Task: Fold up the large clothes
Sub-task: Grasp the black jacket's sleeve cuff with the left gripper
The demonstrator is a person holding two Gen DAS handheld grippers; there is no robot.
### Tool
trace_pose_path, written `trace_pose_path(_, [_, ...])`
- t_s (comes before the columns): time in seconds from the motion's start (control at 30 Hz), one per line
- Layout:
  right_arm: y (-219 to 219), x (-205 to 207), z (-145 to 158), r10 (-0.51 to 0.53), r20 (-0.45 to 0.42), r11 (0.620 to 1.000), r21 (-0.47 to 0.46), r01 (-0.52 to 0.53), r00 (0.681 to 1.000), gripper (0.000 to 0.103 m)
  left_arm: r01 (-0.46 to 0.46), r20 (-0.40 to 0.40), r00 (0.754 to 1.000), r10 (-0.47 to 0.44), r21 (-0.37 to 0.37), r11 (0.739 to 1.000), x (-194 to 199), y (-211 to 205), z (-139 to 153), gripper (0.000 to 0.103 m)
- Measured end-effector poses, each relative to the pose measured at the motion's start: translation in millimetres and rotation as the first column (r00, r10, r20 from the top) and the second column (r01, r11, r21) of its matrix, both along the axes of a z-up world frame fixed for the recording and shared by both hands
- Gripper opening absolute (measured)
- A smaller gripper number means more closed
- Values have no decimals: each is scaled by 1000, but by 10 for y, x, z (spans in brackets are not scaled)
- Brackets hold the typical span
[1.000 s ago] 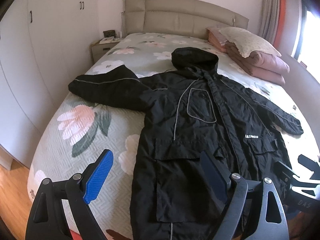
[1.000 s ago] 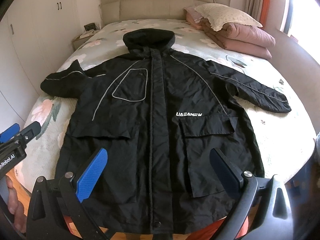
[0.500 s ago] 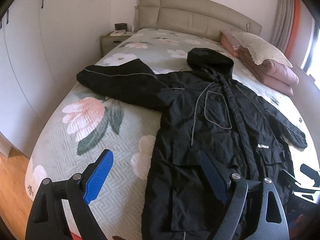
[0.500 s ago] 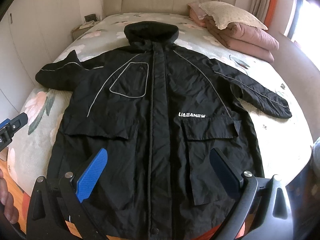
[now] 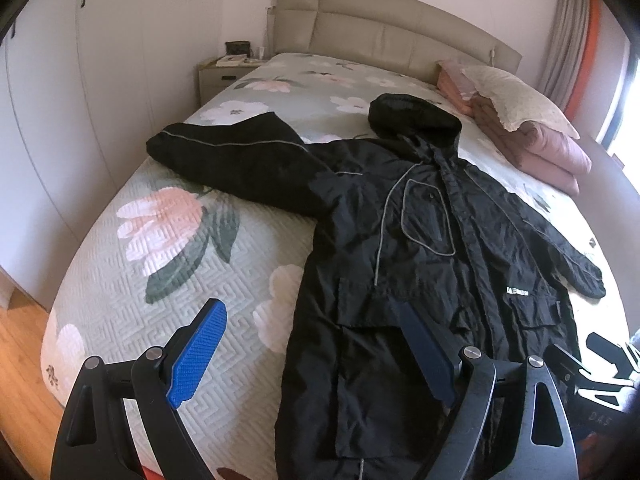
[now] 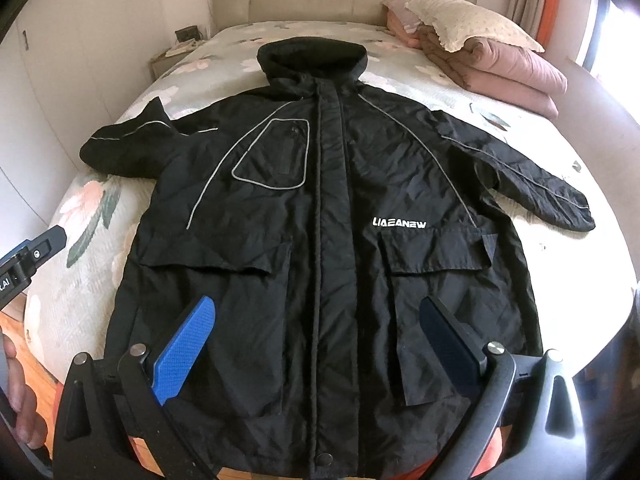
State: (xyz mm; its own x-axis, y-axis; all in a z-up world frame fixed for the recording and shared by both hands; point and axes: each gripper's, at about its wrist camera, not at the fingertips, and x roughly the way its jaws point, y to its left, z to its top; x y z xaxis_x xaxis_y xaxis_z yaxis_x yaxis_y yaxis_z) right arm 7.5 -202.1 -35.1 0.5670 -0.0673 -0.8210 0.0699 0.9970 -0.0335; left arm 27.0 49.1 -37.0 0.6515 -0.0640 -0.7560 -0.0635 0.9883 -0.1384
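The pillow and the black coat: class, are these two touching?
Apart. The right wrist view shows the pillow on folded blankets at the bed's far right, with bare bedspread between them and the coat.

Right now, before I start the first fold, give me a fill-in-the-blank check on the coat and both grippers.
1. The black hooded coat lies spread flat, front side ____, on the floral bedspread.
2. The left gripper and the right gripper both have their jaws ____.
3. A cream pillow rests on a folded ____ quilt.

Missing words: up; open; pink
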Motion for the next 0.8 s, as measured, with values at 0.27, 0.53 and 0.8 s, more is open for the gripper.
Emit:
trace_pose_path(0.27, [-89,-8,-4,-20,42,1000,-3,20,999,102,-121,83,988,130,-101,988,163,652,176,90])
trace_pose_path(0.53, [-195,377,-24,-65,123,997,38,61,990,102,-257,148,945,293,-225,940,992,1849,155,90])
trace_pose_path(0.8, [102,957,-328,47,100,999,-26,-44,994,102,-369,8,912,410,-422,828,2095,2834,-655,89])
